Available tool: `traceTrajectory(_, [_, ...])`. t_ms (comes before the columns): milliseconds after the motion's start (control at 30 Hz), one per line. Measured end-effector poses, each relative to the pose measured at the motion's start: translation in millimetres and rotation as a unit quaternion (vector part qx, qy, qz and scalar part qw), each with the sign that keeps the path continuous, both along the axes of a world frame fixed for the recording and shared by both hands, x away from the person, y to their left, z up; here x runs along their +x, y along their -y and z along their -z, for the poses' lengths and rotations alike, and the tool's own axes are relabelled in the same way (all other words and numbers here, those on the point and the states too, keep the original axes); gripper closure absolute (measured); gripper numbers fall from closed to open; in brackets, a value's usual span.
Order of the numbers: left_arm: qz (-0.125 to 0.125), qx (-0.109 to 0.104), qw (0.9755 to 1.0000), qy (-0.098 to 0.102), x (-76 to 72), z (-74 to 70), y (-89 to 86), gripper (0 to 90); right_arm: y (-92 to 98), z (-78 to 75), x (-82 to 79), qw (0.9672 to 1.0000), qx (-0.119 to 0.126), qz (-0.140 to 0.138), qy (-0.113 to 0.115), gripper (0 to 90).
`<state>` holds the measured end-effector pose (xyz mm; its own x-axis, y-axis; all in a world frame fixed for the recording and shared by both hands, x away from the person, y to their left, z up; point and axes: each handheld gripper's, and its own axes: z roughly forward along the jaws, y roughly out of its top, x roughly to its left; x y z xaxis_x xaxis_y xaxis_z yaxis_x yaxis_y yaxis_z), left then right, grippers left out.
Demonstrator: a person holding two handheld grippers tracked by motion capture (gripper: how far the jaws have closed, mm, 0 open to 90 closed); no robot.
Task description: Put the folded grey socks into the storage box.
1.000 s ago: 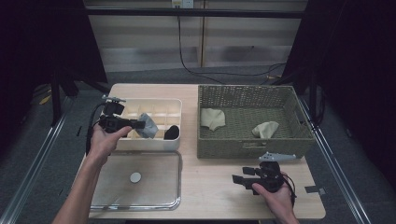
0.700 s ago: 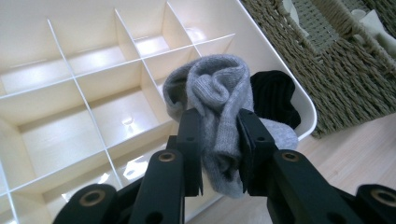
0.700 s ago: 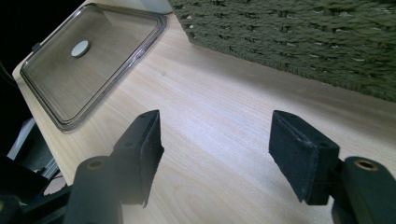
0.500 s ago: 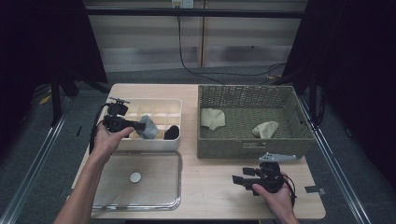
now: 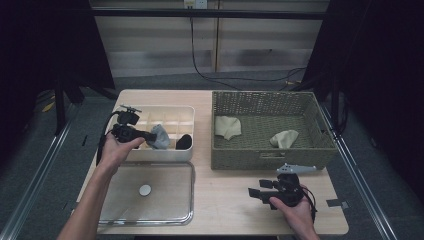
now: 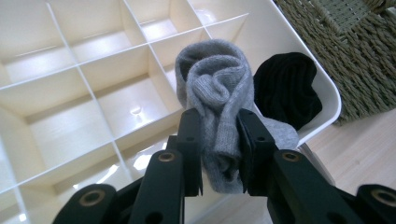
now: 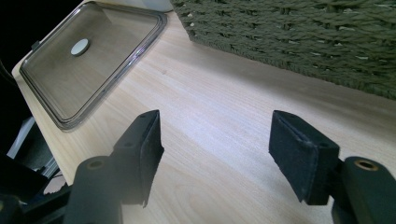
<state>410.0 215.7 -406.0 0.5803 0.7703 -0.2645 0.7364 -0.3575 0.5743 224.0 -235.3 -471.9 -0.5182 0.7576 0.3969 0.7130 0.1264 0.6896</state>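
Black foam pads on my right gripper point(image 5: 256, 192) are standing wide apart with nothing between them; I am holding it low at the five o'clock part of the pale wooden table point(image 5: 225, 200), its jaws pointing towards nine o'clock. In the right gripper view, bare wood is lying between the pads point(image 7: 147, 144).

At seven o'clock, the clear rectangular plastic lid with a small round white knob point(image 5: 170, 200) is lying flat on the wood, well apart from my right gripper.

Just beyond the lid, at ten o'clock, the cream plastic organiser box with a grid of square compartments point(image 5: 187, 112) is sitting on the table. I am holding my left gripper point(image 5: 150, 135) over its near side, jaws pointing towards three o'clock and clenched on the rolled grey knitted sock point(image 6: 217, 88). In the left gripper view the pads are pressing the sock's lower part from both sides, and its rolled end is sticking out past them, over the compartments near the box's right end. Whether the sock is touching the box I cannot tell. Just beside it, a rolled black sock point(image 6: 287, 88) is sitting in the box's corner compartment.

Farther off, at two o'clock, the olive-green woven rectangular basket point(image 5: 262, 100) is holding two cream socks point(image 5: 227, 126), well apart from each other.
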Motion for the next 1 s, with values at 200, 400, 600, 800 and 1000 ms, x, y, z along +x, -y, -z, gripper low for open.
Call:
traceTrajectory(200, [0.006, -0.001, 1.0, -0.004, 1.5, 7.3, 10.3, 73.1, 0.4, 0.1, -0.4, 1.0, 0.0, 0.0, -0.002, 34.8])
traceTrajectory(400, [0.014, 0.006, 0.9999, -0.008, 2.9, 16.3, 18.3, 72.8, 1.6, 0.3, -0.9, 1.0, 0.0, 0.0, 0.0, 34.8])
traceTrajectory(600, [0.014, 0.015, 0.9997, -0.008, 3.5, 20.4, 21.5, 72.9, 0.8, 0.9, -0.3, 1.0, -0.001, -0.002, 0.0, 34.8])
traceTrajectory(800, [0.022, 0.034, 0.9992, -0.003, 3.1, 22.3, 31.2, 72.8, -0.5, 1.1, 0.2, 1.0, -0.003, -0.003, -0.003, 34.8])
traceTrajectory(1000, [0.021, 0.042, 0.9988, -0.011, 5.0, 28.5, 35.6, 72.8, -0.1, 0.8, 0.1, 1.0, -0.001, -0.003, -0.002, 34.8])
